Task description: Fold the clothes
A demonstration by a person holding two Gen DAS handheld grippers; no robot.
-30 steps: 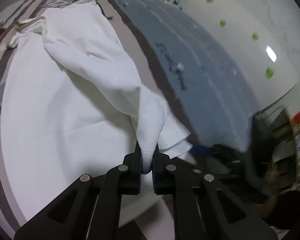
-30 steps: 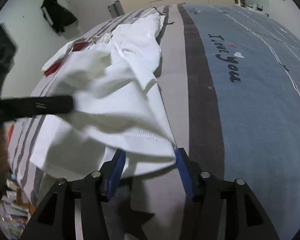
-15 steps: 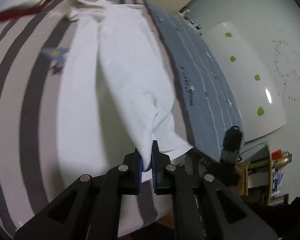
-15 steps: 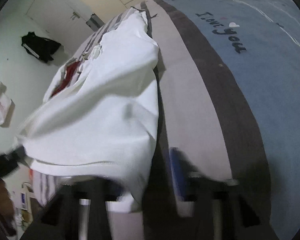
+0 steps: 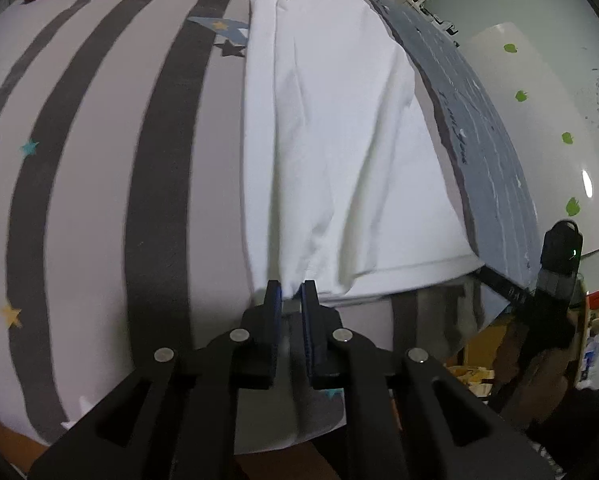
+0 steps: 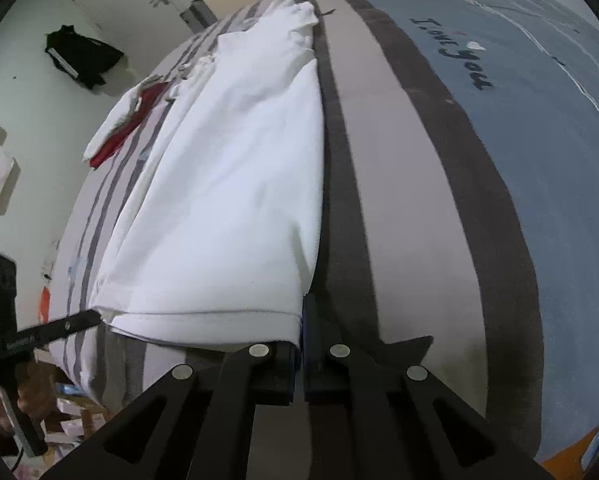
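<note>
A white shirt [image 5: 339,152] lies on the striped bed as a long strip folded lengthwise, its hem toward me at the bed's near edge. My left gripper [image 5: 290,294] is shut on the hem's left corner. In the right wrist view the same white shirt [image 6: 235,184] stretches away from me. My right gripper [image 6: 301,320] is shut on the hem's right corner, and its left finger is partly hidden under the cloth. Each wrist view shows the other gripper at the far end of the hem: the right gripper [image 5: 499,280] and the left gripper [image 6: 71,322].
A red and white garment [image 6: 131,124] lies at the far end of the striped bedsheet [image 5: 99,160]. A blue blanket [image 6: 519,100] with dark lettering covers the bed's right side. A black garment [image 6: 83,58] hangs on the wall. Clutter sits on the floor below the bed's edge.
The shirt's lifted half has been swung over and laid down into a narrow strip. My right gripper went from open to shut on the hem. Both grippers dropped to the near edge.
</note>
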